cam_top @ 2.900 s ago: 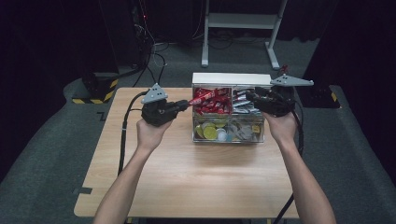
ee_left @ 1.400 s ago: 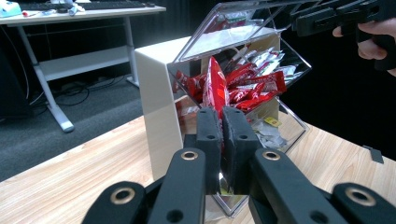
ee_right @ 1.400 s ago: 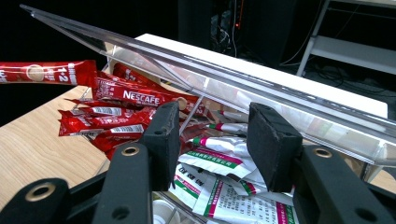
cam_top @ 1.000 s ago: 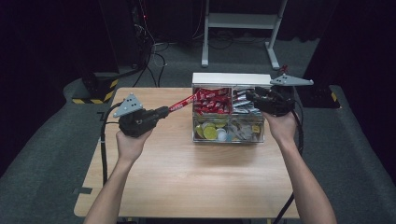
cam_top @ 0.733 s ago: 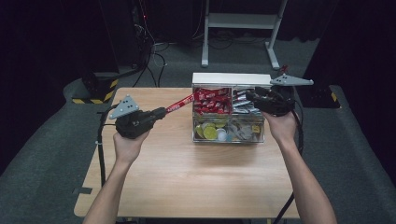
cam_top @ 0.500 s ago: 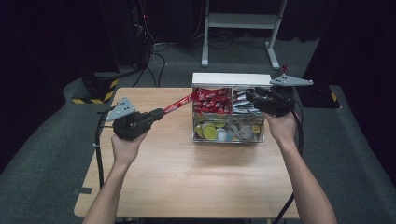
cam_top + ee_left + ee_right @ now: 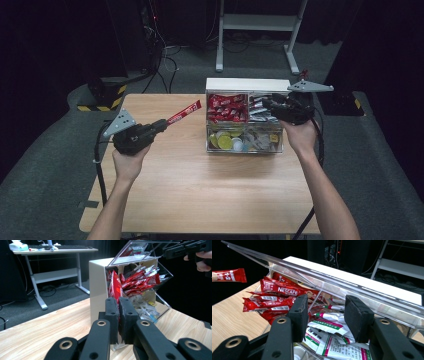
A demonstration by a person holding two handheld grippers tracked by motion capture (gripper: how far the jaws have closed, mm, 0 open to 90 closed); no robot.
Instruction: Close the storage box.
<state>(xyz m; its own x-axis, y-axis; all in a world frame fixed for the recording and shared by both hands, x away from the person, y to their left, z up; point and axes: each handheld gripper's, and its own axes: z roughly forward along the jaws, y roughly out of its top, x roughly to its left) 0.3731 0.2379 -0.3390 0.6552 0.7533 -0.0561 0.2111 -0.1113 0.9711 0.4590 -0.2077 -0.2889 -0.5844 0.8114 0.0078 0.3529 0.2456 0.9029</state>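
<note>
In my left gripper [image 7: 161, 125] I pinch a long, narrow red foil coffee-stick sachet [image 7: 184, 112] with white print; the jaws are pressed together on its lower end, and it slants up over the bare wooden table [image 7: 200, 185], well clear of the white-backed clear plastic organiser box [image 7: 247, 84] that it points toward. In the left gripper view I see the sachet edge-on, a thin red strip rising between my two black pads [image 7: 111, 315]. I hold just this one sachet; the red sachets [image 7: 227, 106] in the box's upper left compartment are heaped and overlapping, too many and too tangled for me to count. My right gripper [image 7: 270, 104] sits at the box's upper right compartment, where the white sachets with green and pink print [image 7: 329, 326] lie; its jaws stand a little apart with the tilted clear front flap [image 7: 332, 277] above them, and I cannot tell whether they grip anything. The lower compartments hold yellow round pieces [image 7: 224, 142] and small packets, blurred behind the plastic. My right gripper's fingertips are hard to make out from above.
</note>
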